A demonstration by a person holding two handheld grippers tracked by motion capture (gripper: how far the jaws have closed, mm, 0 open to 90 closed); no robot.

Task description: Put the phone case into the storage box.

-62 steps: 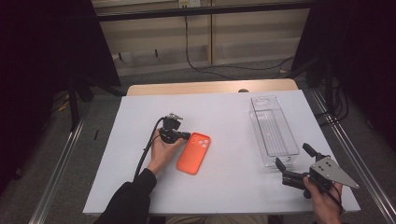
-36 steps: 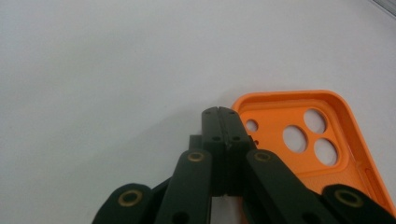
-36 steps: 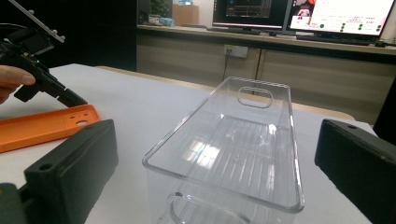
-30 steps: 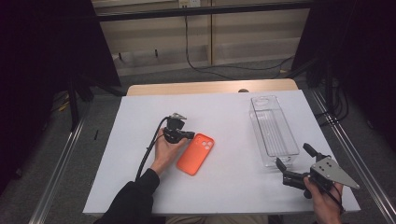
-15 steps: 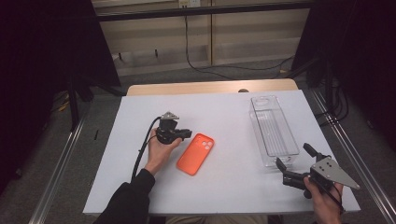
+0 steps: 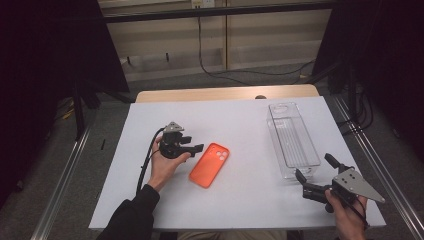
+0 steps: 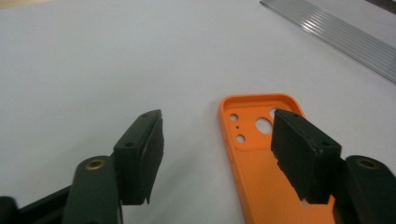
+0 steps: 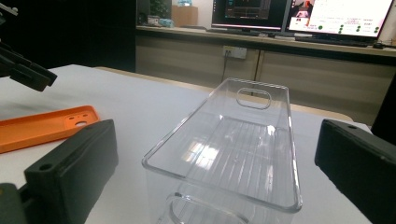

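**Orange case free on the desk, clear bin to its right**

The orange phone case (image 6: 209,164) is seen lying flat on the white desk (image 6: 240,120), camera cut-outs up, just beside the left claw (image 6: 196,146), whose jaws have just been opening and now stand apart with nothing between them. The right claw (image 6: 313,174) is held wide at the near end of the clear plastic bin (image 6: 292,140). Monitors (image 8: 299,14) are lit beyond the desk; their writing is probably too small to be read.
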